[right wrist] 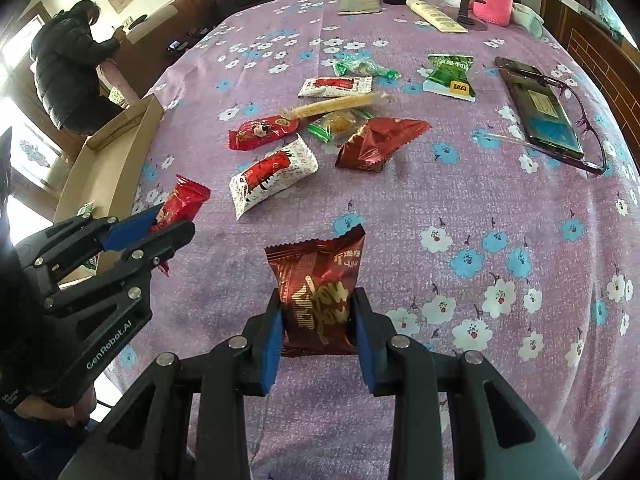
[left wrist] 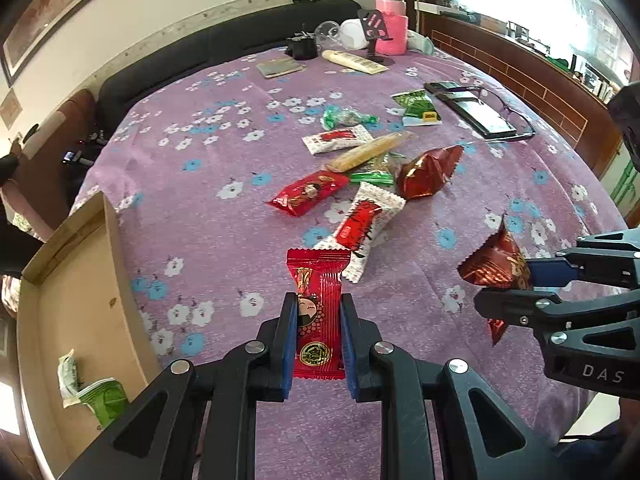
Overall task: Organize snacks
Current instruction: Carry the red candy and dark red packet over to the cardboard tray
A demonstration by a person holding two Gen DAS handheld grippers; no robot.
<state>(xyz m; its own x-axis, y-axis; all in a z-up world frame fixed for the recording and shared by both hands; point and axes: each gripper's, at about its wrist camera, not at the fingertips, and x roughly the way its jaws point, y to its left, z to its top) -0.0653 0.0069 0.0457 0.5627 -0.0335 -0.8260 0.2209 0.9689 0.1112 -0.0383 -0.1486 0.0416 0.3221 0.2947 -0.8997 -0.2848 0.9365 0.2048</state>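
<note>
My left gripper (left wrist: pixel 319 322) is shut on a bright red snack packet (left wrist: pixel 318 312) above the purple flowered cloth; it also shows in the right wrist view (right wrist: pixel 176 208). My right gripper (right wrist: pixel 316 312) is shut on a dark red foil packet (right wrist: pixel 318 296), which also shows in the left wrist view (left wrist: pixel 496 266). Several loose snacks lie mid-table: a white-and-red packet (right wrist: pixel 272 174), a red packet (right wrist: pixel 262 130), a dark red foil packet (right wrist: pixel 374 142), a long biscuit stick (right wrist: pixel 336 106), green packets (right wrist: pixel 450 76). A cardboard box (left wrist: pixel 86 280) at the left holds a green packet (left wrist: pixel 102 398).
A phone and glasses (right wrist: pixel 548 116) lie at the right. At the far edge stand a pink-sleeved bottle (left wrist: pixel 391 20), a phone stand (left wrist: pixel 374 34), a cream tube (left wrist: pixel 354 61) and a small booklet (left wrist: pixel 278 67). A person in a black coat (right wrist: pixel 68 68) stands beyond the table's left.
</note>
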